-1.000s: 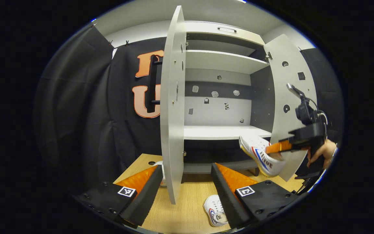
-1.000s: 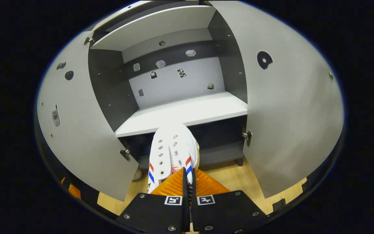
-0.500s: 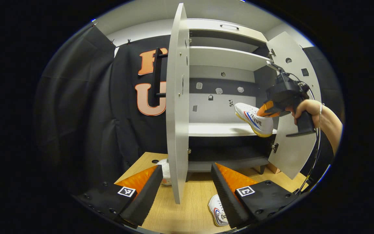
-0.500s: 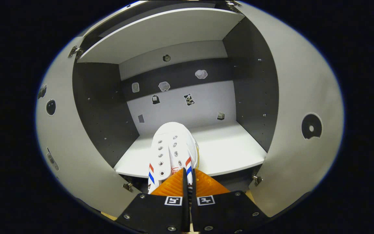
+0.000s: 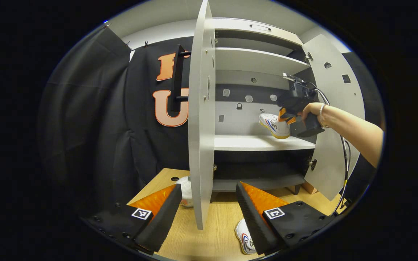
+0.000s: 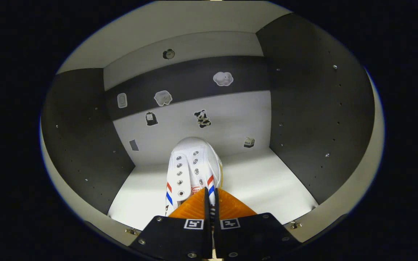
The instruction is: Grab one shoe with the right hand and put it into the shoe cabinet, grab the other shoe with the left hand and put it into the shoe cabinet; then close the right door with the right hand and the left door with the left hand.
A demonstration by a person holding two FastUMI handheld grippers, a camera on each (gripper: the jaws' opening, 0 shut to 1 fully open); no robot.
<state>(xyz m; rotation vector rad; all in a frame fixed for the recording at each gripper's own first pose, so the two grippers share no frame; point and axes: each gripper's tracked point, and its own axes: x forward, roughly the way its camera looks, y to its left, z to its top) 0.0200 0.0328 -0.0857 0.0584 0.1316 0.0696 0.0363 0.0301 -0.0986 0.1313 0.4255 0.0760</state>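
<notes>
Right tongs [image 6: 209,195] around shoe [image 6: 192,170]

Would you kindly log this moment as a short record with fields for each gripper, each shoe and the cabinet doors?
right gripper: shut on the white canvas shoe with red and blue stripes, held above the white middle shelf inside the grey shoe cabinet
left gripper: open, holding nothing, low over the wooden floor
second white shoe: on the floor beside the left gripper's finger
left door: open
right door: open
</notes>
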